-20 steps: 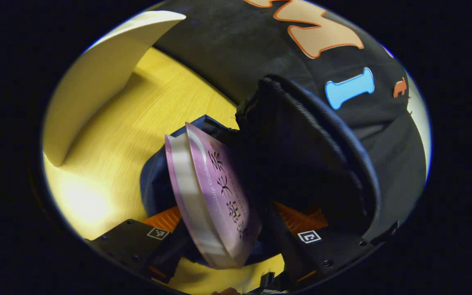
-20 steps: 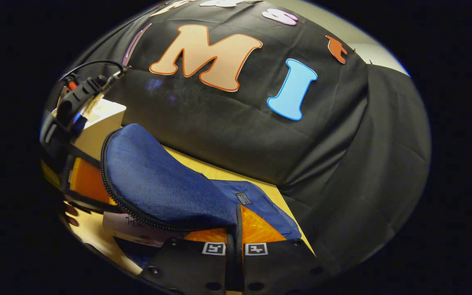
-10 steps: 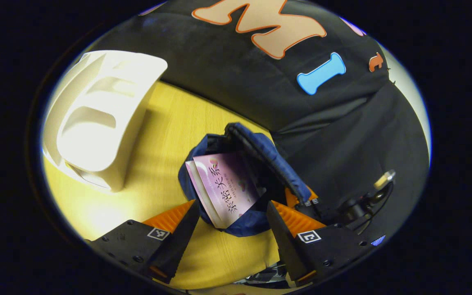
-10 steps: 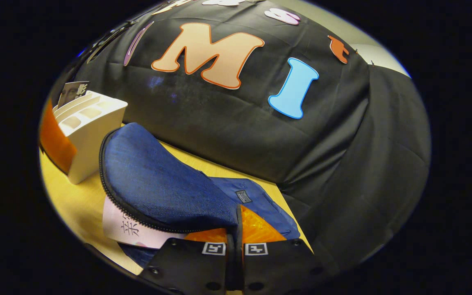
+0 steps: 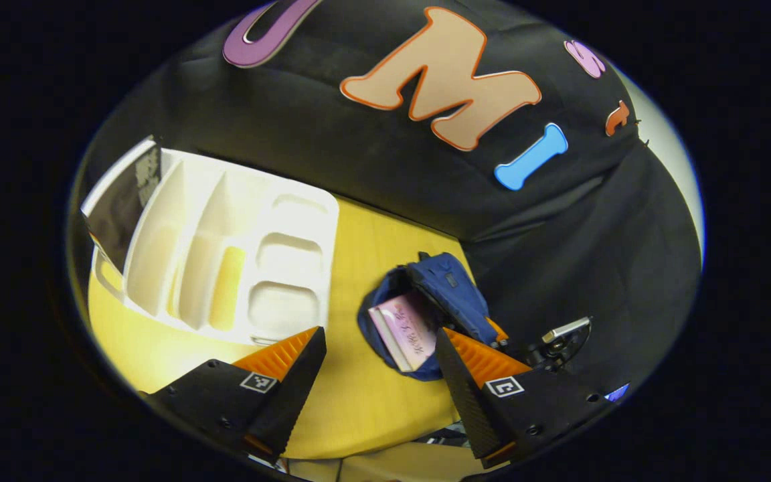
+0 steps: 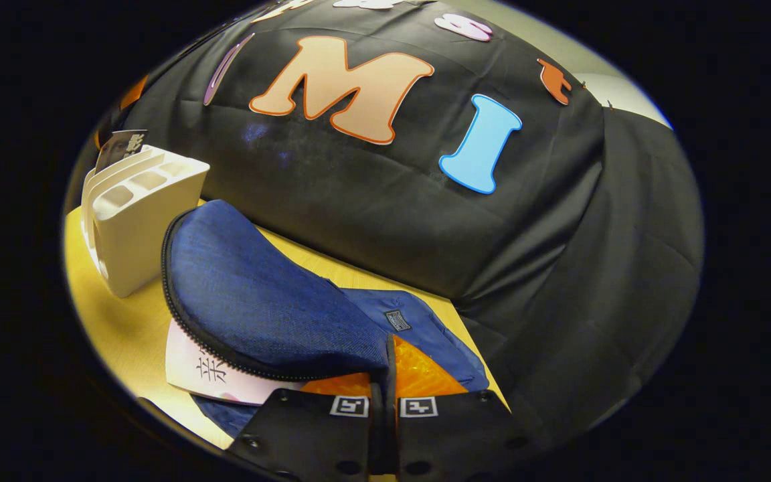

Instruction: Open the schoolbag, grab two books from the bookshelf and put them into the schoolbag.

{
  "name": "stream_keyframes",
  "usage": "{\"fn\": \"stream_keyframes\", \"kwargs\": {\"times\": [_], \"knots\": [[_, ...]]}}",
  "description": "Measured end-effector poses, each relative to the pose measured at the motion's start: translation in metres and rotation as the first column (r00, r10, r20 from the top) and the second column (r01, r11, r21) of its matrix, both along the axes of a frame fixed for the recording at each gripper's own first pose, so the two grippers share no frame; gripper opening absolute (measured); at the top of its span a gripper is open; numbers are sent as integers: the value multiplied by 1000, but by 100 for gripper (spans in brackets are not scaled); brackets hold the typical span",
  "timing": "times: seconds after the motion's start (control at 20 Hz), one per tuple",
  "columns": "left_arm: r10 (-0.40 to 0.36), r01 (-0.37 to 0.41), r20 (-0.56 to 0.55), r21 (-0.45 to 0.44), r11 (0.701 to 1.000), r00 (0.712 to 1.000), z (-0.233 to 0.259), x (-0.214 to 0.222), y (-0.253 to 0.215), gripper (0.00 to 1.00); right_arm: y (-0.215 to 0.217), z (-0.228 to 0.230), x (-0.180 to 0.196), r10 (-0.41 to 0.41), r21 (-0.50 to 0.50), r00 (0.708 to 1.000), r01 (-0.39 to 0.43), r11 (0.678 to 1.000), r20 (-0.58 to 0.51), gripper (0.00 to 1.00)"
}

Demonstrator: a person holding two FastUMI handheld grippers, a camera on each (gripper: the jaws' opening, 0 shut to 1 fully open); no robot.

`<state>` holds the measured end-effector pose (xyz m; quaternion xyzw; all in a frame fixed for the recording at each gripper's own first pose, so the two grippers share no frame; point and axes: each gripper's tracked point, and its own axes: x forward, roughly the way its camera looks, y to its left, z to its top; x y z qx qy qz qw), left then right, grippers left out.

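Pink book (image 6: 208, 368) in the schoolbag (image 6: 258, 301): one cover character, 亲, legible. Bookshelf (image 6: 134, 214) book's (image 6: 121, 144) print is unreadable.

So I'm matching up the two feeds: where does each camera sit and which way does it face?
Left gripper view: rides the left gripper, high, looking down at the table, bookshelf and schoolbag holding a pink book; its open fingers show.
Right gripper view: rides the right gripper, low, facing the booth wall, fingers pinching the schoolbag's flap.
Shared: schoolbag, pink book, bookshelf, table.
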<state>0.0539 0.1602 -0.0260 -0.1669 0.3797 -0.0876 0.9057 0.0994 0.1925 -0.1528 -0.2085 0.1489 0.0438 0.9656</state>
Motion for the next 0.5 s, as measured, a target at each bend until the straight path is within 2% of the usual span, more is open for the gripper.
{"fn": "stream_keyframes", "kwargs": {"times": [0.2,0.5], "knots": [[90,-88,-19,62,994,996,36,-1,63,96,2,-4,0,-4,-18,1000,4,1000,-6,3],[265,-258,-22,158,953,964,82,3,180,96,4,-12,-4,-28,-22,999,27,999,-27,2]]}}
